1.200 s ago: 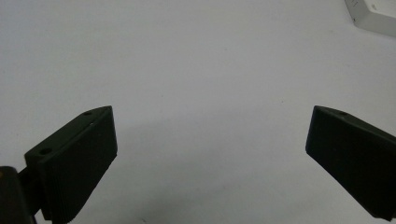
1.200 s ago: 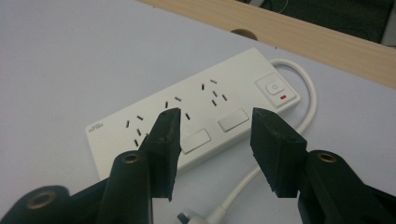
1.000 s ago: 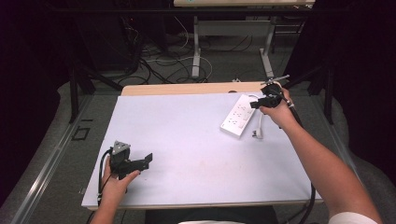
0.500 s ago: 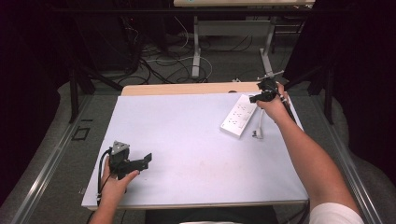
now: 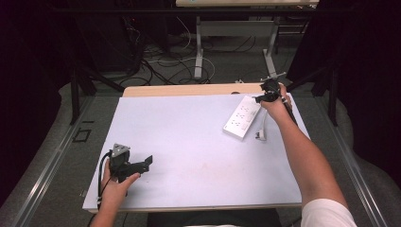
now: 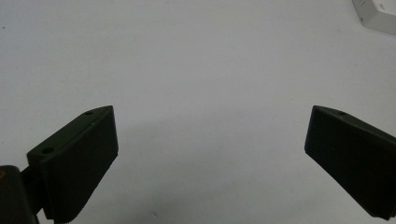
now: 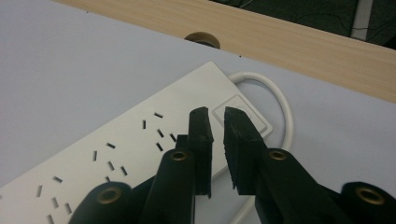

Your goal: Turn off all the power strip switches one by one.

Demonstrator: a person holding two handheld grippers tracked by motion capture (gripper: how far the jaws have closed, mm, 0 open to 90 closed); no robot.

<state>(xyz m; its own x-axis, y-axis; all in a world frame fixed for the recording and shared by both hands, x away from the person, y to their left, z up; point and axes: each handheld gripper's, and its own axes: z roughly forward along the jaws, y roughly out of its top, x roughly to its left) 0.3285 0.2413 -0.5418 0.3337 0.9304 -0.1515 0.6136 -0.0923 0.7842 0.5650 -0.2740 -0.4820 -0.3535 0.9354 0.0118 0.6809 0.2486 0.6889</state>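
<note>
- The right gripper (image 7: 217, 116), its jaws just closing to a narrow empty gap, hovers over the white power strip (image 5: 242, 117) at the tabletop's (image 5: 189, 127) far right.
- The left gripper (image 5: 142, 163) gapes wide, holding nothing.

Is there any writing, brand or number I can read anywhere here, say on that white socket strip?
None can be read.
Power strip: bare white face with slots and a blank square switch; no print shows.
Its near end in the left gripper view: faint grey marks, too small and blurred to read.
Table: plain, no labels.
</note>
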